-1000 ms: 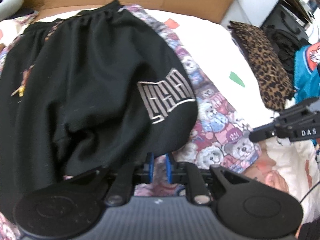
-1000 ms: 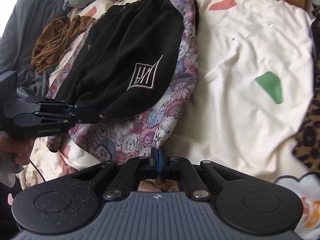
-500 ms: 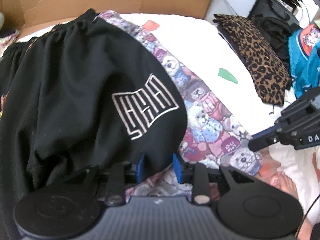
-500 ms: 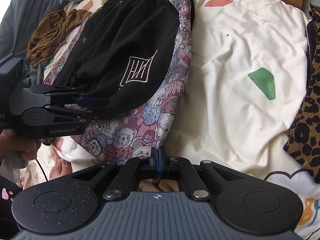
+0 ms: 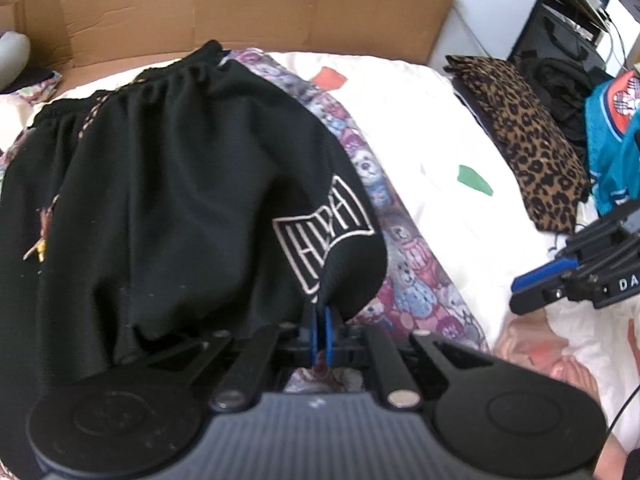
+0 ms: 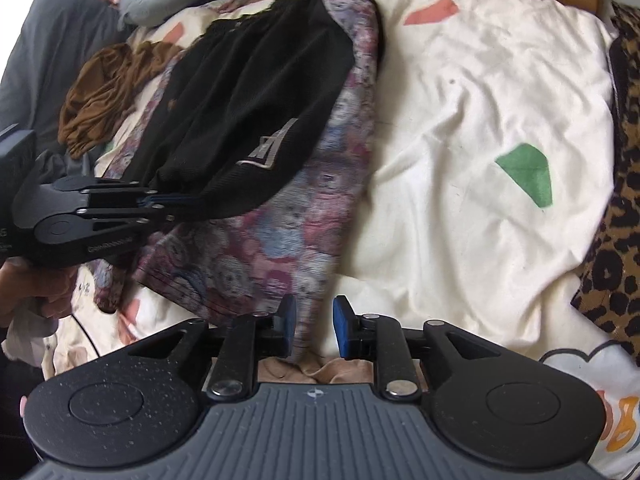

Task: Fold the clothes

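Note:
Black shorts with a white logo lie on top of a bear-print garment on the bed. My left gripper is shut on the black shorts' hem just below the logo, and the cloth bunches up at the pads. From the right wrist view the left gripper holds that hem slightly raised. My right gripper has its jaws opening; the corner of the bear-print garment hangs loose between the parted pads. The right gripper shows at the right edge of the left wrist view.
A cardboard sheet stands behind the bed. A leopard-print cloth and a teal garment lie at the right. A brown garment and a grey pillow are at the left. The white sheet spreads to the right.
My left gripper opened wider, then closed on the black hem. My right gripper, shut on the bear-print corner before, has parted its pads.

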{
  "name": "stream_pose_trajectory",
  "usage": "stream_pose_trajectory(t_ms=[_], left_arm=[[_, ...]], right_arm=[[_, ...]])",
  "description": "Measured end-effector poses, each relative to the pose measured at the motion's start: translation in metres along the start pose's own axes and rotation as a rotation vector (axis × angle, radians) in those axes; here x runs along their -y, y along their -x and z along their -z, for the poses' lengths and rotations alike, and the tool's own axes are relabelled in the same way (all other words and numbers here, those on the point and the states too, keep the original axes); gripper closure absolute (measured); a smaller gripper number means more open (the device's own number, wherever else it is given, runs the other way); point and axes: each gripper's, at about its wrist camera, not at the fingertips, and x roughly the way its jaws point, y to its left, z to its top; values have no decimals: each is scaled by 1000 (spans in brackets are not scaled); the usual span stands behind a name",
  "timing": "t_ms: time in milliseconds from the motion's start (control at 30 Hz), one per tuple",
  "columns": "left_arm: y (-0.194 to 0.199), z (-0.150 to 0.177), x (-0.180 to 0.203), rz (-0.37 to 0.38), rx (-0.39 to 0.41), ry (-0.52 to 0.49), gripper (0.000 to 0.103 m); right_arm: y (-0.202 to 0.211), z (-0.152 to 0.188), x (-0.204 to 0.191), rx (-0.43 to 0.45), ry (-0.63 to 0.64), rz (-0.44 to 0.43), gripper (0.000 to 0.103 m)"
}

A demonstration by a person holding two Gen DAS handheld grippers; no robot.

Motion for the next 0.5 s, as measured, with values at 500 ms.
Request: stream_pose_trajectory(t_ms=[500], left_arm=[[-17, 7, -25, -54, -27, 30, 95]], right_arm=[[-47, 11, 3, -22, -103, -143, 82]])
